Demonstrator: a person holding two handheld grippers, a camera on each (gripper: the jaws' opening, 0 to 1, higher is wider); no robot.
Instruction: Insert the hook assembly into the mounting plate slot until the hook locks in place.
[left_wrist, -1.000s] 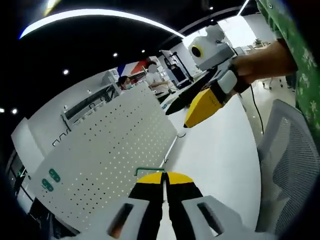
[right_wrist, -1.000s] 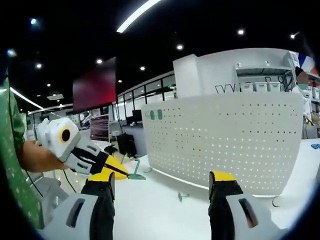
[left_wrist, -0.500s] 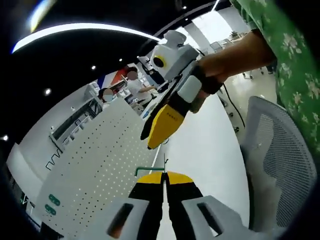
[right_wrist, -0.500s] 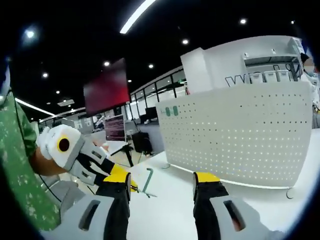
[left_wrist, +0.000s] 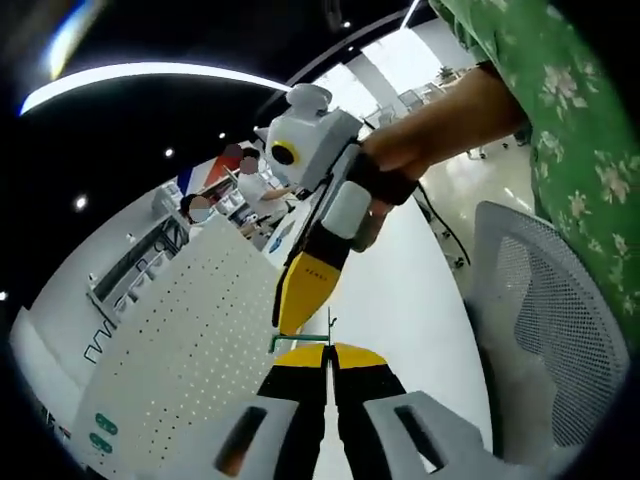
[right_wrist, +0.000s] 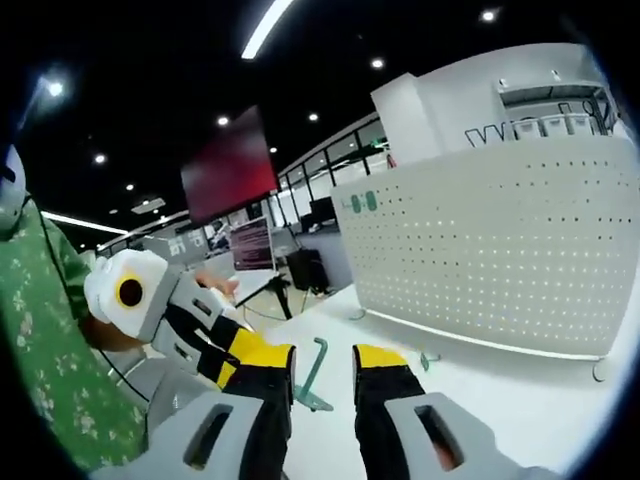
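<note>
The green hook assembly (left_wrist: 300, 341) is a thin bent piece, and my left gripper (left_wrist: 327, 352) is shut on it at the jaw tips. In the right gripper view the same hook (right_wrist: 312, 375) stands between the yellow tips of my right gripper (right_wrist: 322, 358), which is open with a narrow gap. My left gripper (right_wrist: 240, 350) reaches in from the left there. In the left gripper view my right gripper (left_wrist: 295, 308) comes down from above, its yellow finger just over the hook. The white perforated mounting plate (left_wrist: 170, 370) (right_wrist: 500, 260) stands upright on the white table (right_wrist: 500, 390).
A small green part (right_wrist: 425, 358) lies on the table near the plate's foot. A grey mesh chair (left_wrist: 545, 300) stands to the right of the table. People (left_wrist: 215, 200) sit at benches far behind. A green patterned sleeve (left_wrist: 540, 100) fills the upper right.
My right gripper has come down to the hook held in my left gripper, and its jaws have narrowed around it. Both views have shifted with the hands.
</note>
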